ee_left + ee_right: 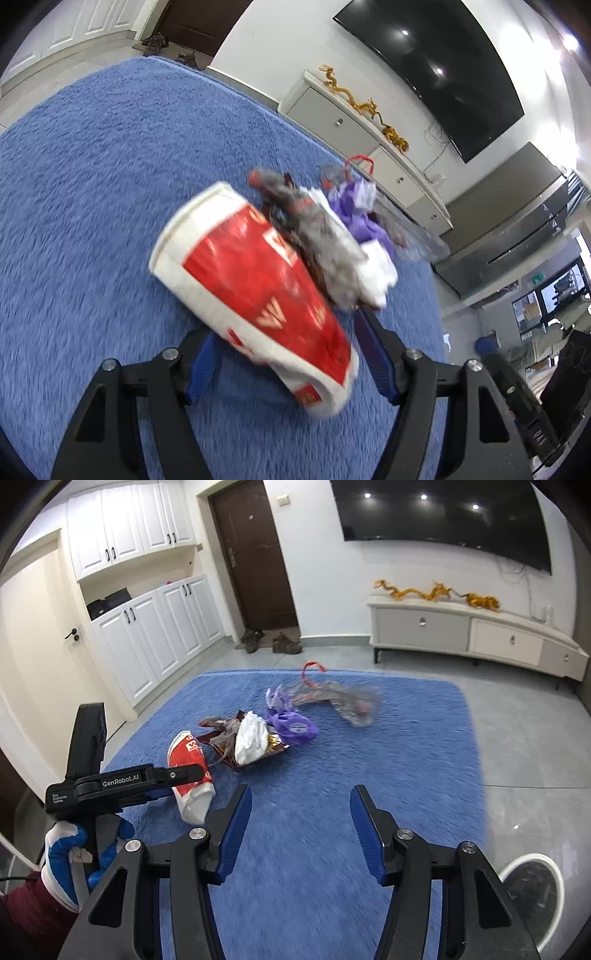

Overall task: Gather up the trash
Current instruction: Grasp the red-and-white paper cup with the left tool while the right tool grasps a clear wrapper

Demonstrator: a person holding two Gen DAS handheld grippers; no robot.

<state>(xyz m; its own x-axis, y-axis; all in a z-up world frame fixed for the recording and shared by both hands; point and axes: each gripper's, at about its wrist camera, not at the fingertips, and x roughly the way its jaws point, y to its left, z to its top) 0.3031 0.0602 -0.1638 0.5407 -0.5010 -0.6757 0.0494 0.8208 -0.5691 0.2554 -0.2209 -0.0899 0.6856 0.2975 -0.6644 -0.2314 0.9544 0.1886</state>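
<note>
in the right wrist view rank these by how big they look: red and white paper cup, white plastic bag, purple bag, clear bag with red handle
1. clear bag with red handle
2. red and white paper cup, though it lies nearer the camera
3. purple bag and white plastic bag: too alike to rank

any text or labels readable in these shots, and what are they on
"GenRobot.AI" – white lettering on the arm of the left hand-held gripper, seen from the right wrist view.
"Data Acquisition System" – tiny print on the same gripper's body, barely legible, so uncertain.
Red and white paper cup: white lettering on the red band, too blurred to read in either view.
Purple bag: a pale printed mark, too small to read.
Snack wrapper: no print legible.
</note>
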